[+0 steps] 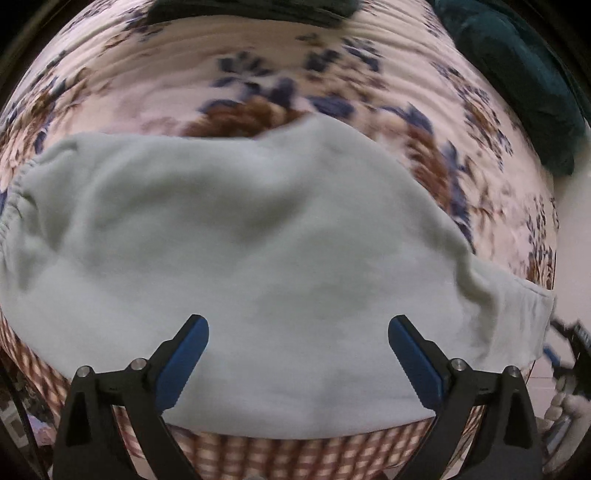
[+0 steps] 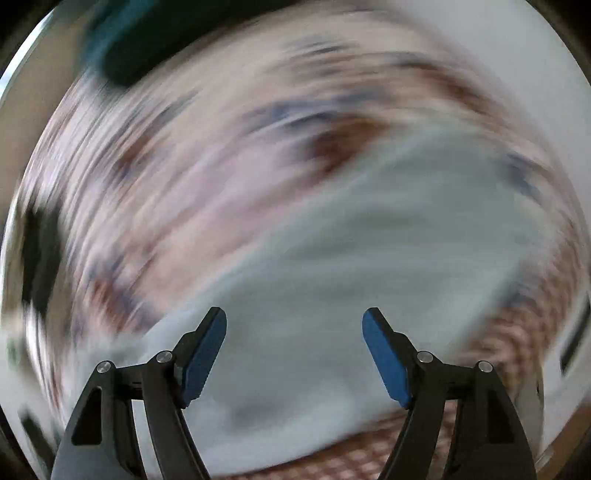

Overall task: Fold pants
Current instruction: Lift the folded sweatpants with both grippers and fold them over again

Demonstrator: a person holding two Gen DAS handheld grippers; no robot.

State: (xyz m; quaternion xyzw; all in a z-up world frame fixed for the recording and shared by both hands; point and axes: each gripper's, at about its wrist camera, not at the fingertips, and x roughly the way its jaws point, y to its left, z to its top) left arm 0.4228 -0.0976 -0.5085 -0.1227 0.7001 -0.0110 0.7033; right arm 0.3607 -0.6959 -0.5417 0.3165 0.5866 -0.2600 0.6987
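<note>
Pale mint-green pants [image 1: 236, 258] lie folded in a broad flat shape on a floral bedspread [image 1: 258, 74], elastic waistband at the left edge. My left gripper [image 1: 298, 325] hangs above the cloth near the bed's front edge, its blue-padded jaws wide open with nothing between them. The right wrist view is heavily blurred. It shows the same pale pants [image 2: 369, 258] below my right gripper [image 2: 294, 321], which stands open and holds nothing. In the left wrist view, part of the right gripper's black body [image 1: 570, 343] shows past the pants' right end.
A dark teal cushion or blanket [image 1: 524, 81] lies at the bed's far right corner, and a dark object [image 1: 258, 11] sits along the far edge. A checked brown-and-white skirt [image 1: 295, 458] runs along the bed's front edge. A gloved hand [image 1: 569, 410] is at the lower right.
</note>
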